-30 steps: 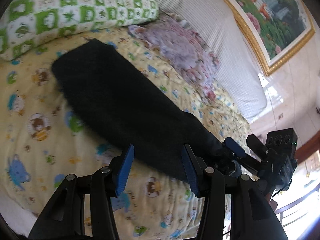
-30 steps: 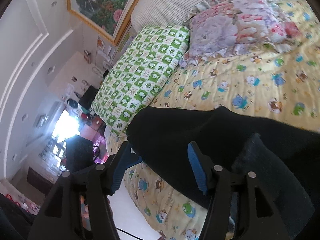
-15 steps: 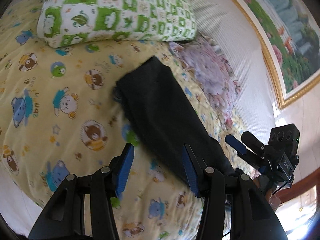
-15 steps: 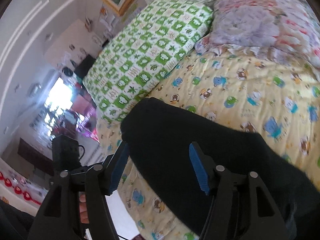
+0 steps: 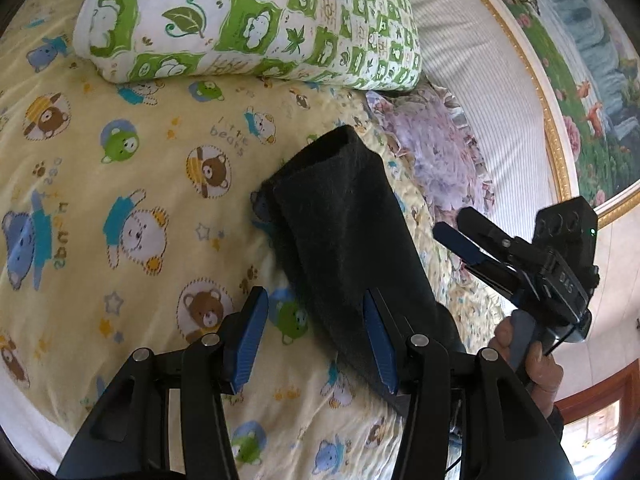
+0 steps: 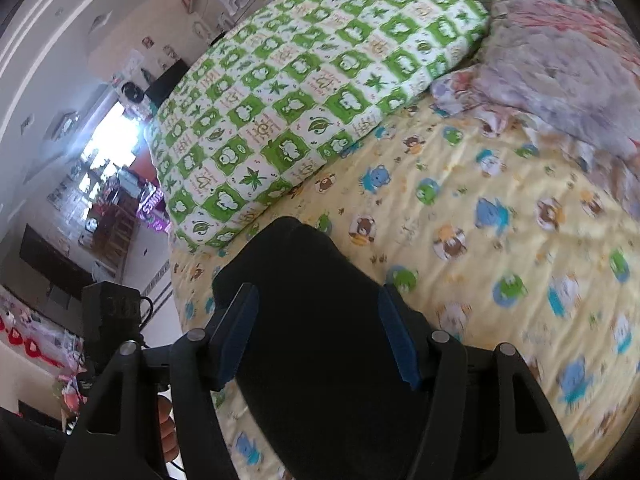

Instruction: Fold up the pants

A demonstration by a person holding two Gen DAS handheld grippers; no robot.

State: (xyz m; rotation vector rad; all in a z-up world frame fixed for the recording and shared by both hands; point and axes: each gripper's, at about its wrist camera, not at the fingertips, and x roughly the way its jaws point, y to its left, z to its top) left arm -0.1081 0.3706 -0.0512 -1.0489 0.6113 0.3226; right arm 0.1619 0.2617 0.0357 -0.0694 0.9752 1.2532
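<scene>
We see black fuzzy pants (image 5: 352,240) folded long on the bed (image 5: 120,200), whose sheet reads "little bears". Our left gripper (image 5: 316,340) and right gripper (image 6: 320,336) are both wide open, holding nothing.

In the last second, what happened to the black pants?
Both cameras drew back and up from the black pants, so they look smaller. The left gripper and right gripper stayed open, gripping nothing. The pants still lie on the bear sheet.

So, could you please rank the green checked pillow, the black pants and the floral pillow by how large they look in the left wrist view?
1. Green checked pillow
2. Black pants, a close second; they lie nearer the camera, so this order is unsure.
3. Floral pillow
</scene>
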